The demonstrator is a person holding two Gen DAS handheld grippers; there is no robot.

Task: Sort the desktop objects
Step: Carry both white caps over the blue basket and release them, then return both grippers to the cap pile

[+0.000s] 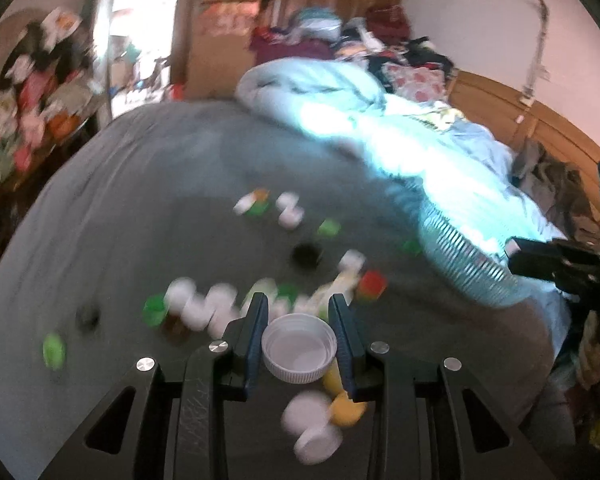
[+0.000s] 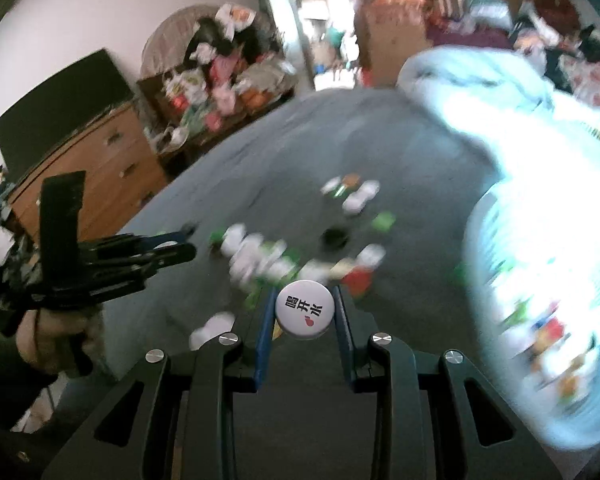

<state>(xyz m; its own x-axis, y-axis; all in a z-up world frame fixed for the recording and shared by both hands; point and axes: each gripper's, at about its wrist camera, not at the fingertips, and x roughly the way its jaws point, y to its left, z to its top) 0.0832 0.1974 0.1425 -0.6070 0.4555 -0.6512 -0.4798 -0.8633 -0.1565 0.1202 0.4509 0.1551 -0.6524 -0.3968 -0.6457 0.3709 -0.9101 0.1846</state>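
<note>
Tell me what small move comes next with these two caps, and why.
Probably carry both toward the basket on the right and drop them in. The left gripper grips an upturned white cap, the right gripper a printed cap, and the basket seems to hold sorted items already.

- Both views are strongly smeared by motion blur; the scattered bottle caps (image 1: 204, 304) on the grey bedsheet (image 1: 140, 200) are reduced to soft streaks.
- Only the gripper frames and the caps held between the fingers are rendered sharp.
- Bright daylight is admitted through the doorway (image 1: 140, 12) at the far end.
- The pale blue quilt (image 2: 520, 152) is blown out by glare.
- Straight lines are bent by fisheye distortion, and the corners are darkened.
</note>
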